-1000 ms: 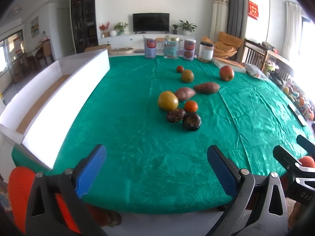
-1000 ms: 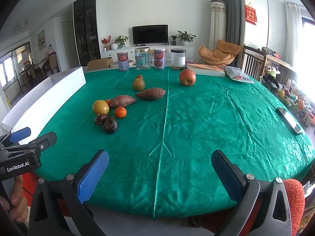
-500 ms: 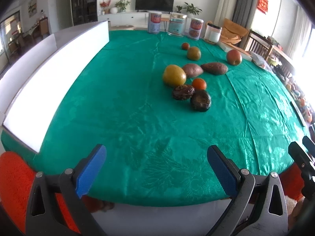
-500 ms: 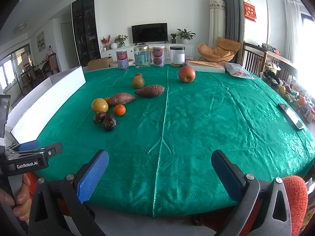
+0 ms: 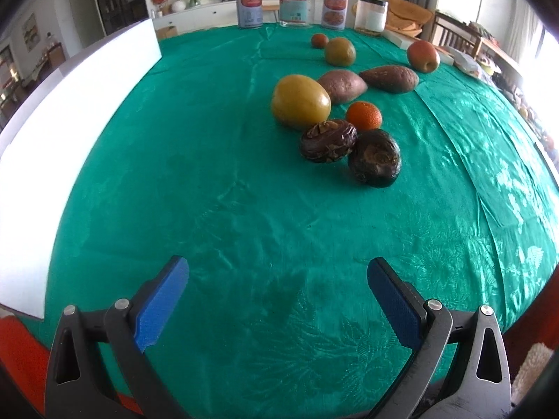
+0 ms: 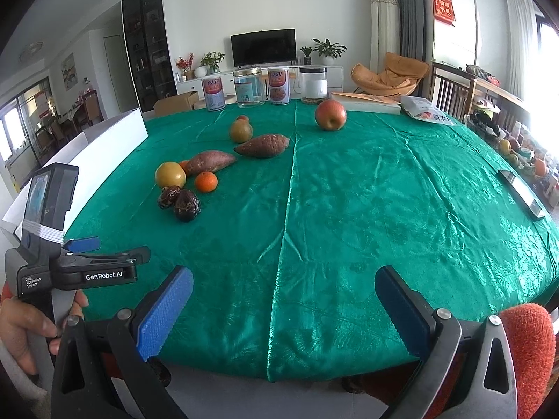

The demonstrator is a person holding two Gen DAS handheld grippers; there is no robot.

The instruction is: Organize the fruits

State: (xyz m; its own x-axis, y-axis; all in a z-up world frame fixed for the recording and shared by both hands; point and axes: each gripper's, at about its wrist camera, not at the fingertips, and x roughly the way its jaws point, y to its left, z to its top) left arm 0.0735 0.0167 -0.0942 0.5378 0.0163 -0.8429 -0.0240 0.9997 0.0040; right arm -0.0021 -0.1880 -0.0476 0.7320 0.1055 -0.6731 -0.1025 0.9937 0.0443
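On the green tablecloth (image 5: 244,209) lie a yellow fruit (image 5: 300,102), two dark wrinkled fruits (image 5: 328,140) (image 5: 374,162), a small orange (image 5: 363,115), two sweet potatoes (image 5: 342,86) (image 5: 389,78), a greenish fruit (image 5: 340,51), a small red fruit (image 5: 319,40) and a red apple (image 5: 422,56). My left gripper (image 5: 277,305) is open and empty, over the cloth short of the dark fruits. My right gripper (image 6: 283,309) is open and empty near the table's front edge; the fruit cluster (image 6: 185,185) lies far left of it.
A white open box (image 5: 70,104) stands along the table's left side. Cans and jars (image 5: 293,1) line the far edge, with a flat box (image 6: 365,103) and a snack bag (image 6: 424,111). A phone (image 6: 520,193) lies at the right edge.
My left gripper has moved forward over the table toward the fruit cluster, which now looks much larger. My right gripper has barely moved. Both stay open.
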